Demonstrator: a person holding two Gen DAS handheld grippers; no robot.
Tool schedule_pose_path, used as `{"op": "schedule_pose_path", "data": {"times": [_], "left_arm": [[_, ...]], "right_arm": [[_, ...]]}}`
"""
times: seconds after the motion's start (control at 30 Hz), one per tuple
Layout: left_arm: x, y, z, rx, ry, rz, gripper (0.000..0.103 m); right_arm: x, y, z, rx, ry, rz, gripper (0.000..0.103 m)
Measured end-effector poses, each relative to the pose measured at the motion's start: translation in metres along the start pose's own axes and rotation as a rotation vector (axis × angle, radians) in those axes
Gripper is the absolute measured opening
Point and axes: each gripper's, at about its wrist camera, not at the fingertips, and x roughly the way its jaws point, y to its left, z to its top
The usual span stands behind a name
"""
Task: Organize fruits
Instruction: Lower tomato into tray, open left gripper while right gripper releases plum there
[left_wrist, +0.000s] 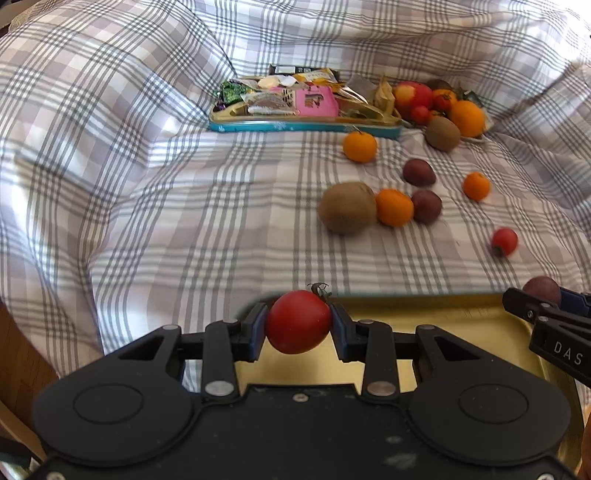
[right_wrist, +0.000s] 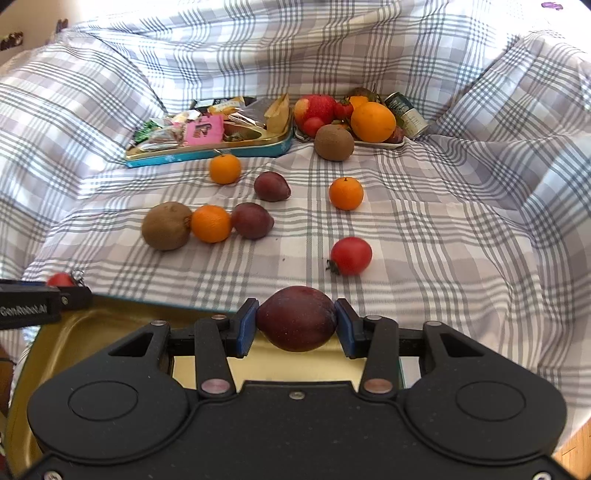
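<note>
My left gripper (left_wrist: 298, 323) is shut on a red tomato (left_wrist: 297, 321) with a green stem, held over the far rim of a gold tray (left_wrist: 461, 325). In the right wrist view my right gripper (right_wrist: 296, 323) is shut on a dark purple plum (right_wrist: 296, 318) above the same gold tray (right_wrist: 110, 325). Each gripper shows at the edge of the other's view: the right gripper (left_wrist: 541, 295) with its plum, the left gripper (right_wrist: 62, 280) with its tomato. Loose on the checked cloth lie a kiwi (right_wrist: 167, 226), several oranges, two plums (right_wrist: 271, 186) and a red tomato (right_wrist: 350, 256).
A teal tin (right_wrist: 207, 151) full of snack packets stands at the back. Beside it a white plate (right_wrist: 380, 143) bears an apple, an orange, small tomatoes and a kiwi (right_wrist: 334, 142), with a can (right_wrist: 406, 110) behind. The cloth rises in folds all around.
</note>
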Motion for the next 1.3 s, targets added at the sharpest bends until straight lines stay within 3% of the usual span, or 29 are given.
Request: {"op": "schedule_pose_path", "data": {"times": [0.43, 0.87, 1.3], "left_arm": [[-0.031, -0.012, -0.054, -0.031, 0.022, -0.011, 0.036], [-0.055, -0.01, -0.07, -0.041, 0.006, 0.062, 0.036], [-0.05, -0.011, -0.074, -0.028, 0.045, 0.073, 0.036]], "right_arm": [[-0.041, -0.002, -0.038, 0.009, -0.024, 0.019, 0.052], [-0.071, -0.009, -0.056, 0.039, -0.031, 0.01, 0.052], [-0.062, 0.001, -0.064, -0.008, 0.051, -0.023, 0.052]]}}
